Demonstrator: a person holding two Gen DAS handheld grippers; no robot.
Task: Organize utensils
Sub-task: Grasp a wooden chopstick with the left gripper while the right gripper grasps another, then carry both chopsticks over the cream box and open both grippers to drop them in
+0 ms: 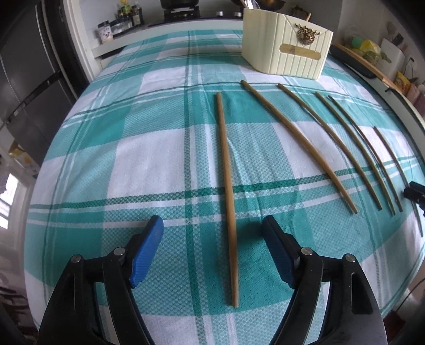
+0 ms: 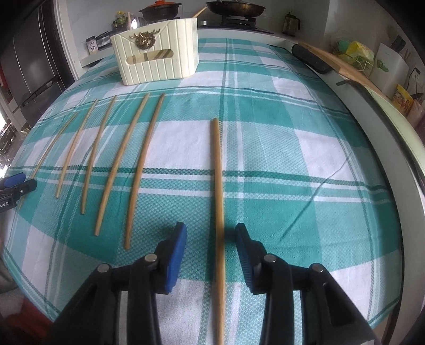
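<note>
Chopsticks: several bamboo sticks lie in a row on the checked cloth (image 1: 148, 148); one (image 1: 228, 196) runs between the left gripper's (image 1: 212, 231) fingers, another (image 2: 218, 212) between the right gripper's (image 2: 211, 233).
Left gripper: jaws wide apart, pads clear of the stick.
Right gripper: jaws partly apart, not pressing the stick.
Holder: cream ribbed box (image 1: 287, 45) at one o'clock in the left view, eleven o'clock (image 2: 156, 58) in the right.
Beyond: stove with pans (image 2: 236, 10) at twelve o'clock; nothing stands between sticks and box.

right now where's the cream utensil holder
The cream utensil holder stands at the far end of the checked tablecloth, beyond the row of chopsticks, in front of the stove.
</note>
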